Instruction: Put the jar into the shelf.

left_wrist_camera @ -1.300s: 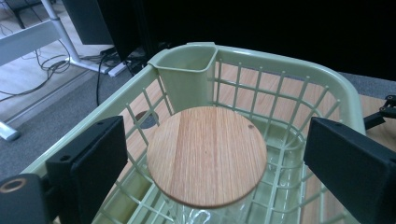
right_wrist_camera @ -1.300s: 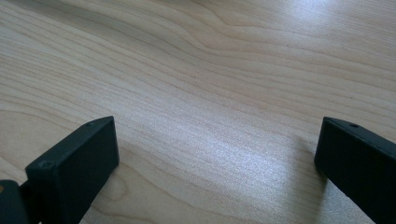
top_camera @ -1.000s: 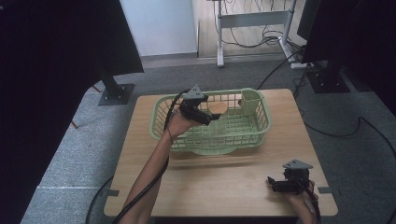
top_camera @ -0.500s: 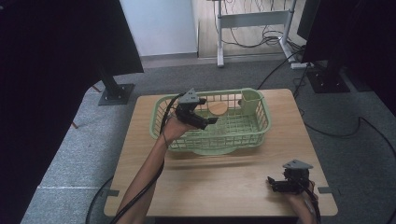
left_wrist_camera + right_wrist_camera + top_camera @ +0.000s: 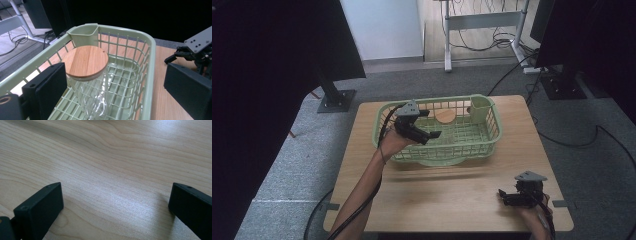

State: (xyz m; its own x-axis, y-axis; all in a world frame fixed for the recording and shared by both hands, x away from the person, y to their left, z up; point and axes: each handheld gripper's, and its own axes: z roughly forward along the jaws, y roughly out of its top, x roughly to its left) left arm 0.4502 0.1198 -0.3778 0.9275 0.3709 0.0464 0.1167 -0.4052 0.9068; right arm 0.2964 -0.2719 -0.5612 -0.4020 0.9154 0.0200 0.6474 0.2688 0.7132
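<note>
High view: a pale wooden table (image 5: 452, 200) carries a light green plastic basket (image 5: 492, 135) on its far half, and the left gripper (image 5: 424, 131) hangs over the basket's left end, its black jaws pointing toward the middle of the basket, with the person's forearm (image 5: 367, 190) reaching in from the near edge. A glass jar (image 5: 445, 119) with a round wooden lid stands inside the basket against its far wall, just ahead of those jaws and apart from them. A small green cup-shaped compartment (image 5: 481, 106) sits in the basket's far right corner. The right gripper (image 5: 508, 198) rests low near the table's near right corner, well apart from the basket. In the left gripper view the jaws stand wide apart with nothing between them; one jaw is inside the basket beside the jar (image 5: 87, 85), the other outside over the basket's rim (image 5: 150, 75), above the bare table. The jar stands upright, its lid (image 5: 86, 61) flat and closed, near the corner compartment (image 5: 83, 35); the clear body shows the basket's grid through it. The other gripper (image 5: 197, 51) shows farther off on the table. In the right gripper view the two jaws are spread wide over bare wood grain (image 5: 112, 170), holding nothing.
</note>
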